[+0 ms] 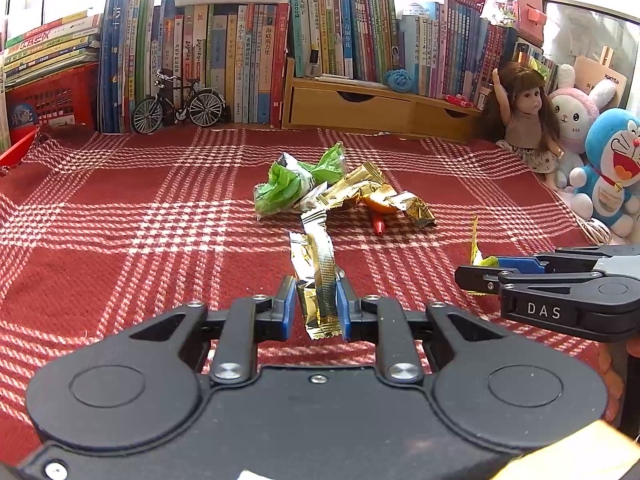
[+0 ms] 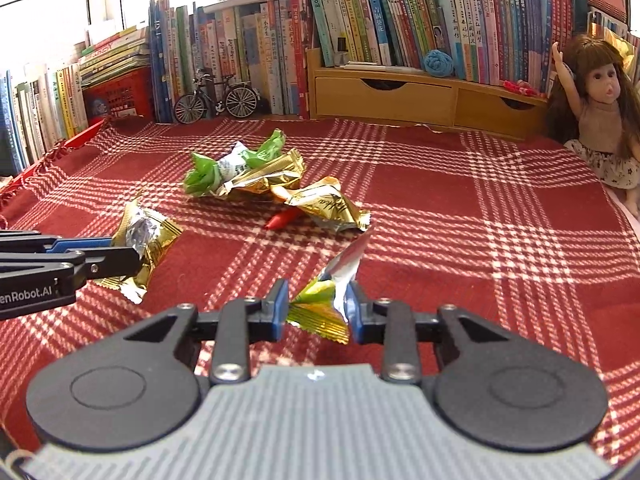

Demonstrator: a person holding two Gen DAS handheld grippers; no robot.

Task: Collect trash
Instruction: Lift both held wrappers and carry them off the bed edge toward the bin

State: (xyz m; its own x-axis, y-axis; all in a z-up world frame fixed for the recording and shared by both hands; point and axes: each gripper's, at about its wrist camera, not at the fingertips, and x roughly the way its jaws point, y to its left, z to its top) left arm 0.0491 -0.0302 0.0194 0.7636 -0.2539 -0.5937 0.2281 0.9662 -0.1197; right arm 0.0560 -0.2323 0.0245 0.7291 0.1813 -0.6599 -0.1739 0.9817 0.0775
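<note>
trash: crumpled snack wrappers on red plaid tablecloth (image 1: 120, 208). main heap (image 1: 320, 184) of green and gold wrappers near middle of cloth, toward the back edge; small red scrap (image 1: 378, 226) touching heap's near side. left gripper (image 1: 316, 304) closed down narrow on long gold wrapper (image 1: 318, 280), blue pads pressing both sides, wrapper's far end reaching toward heap. right gripper (image 2: 316, 308) pinching a green-and-silver wrapper (image 2: 328, 296) between its pads, jaws partly closed; contact on left pad looks light, hard to confirm. both held wrappers toward front edge of cloth, right one nearer right edge. books (image 1: 248, 60), model bicycle (image 1: 178, 104), wooden drawer unit (image 1: 360, 108) along back edge; doll (image 1: 524, 116) and plush toys (image 1: 600, 152) at back right corner.
</note>
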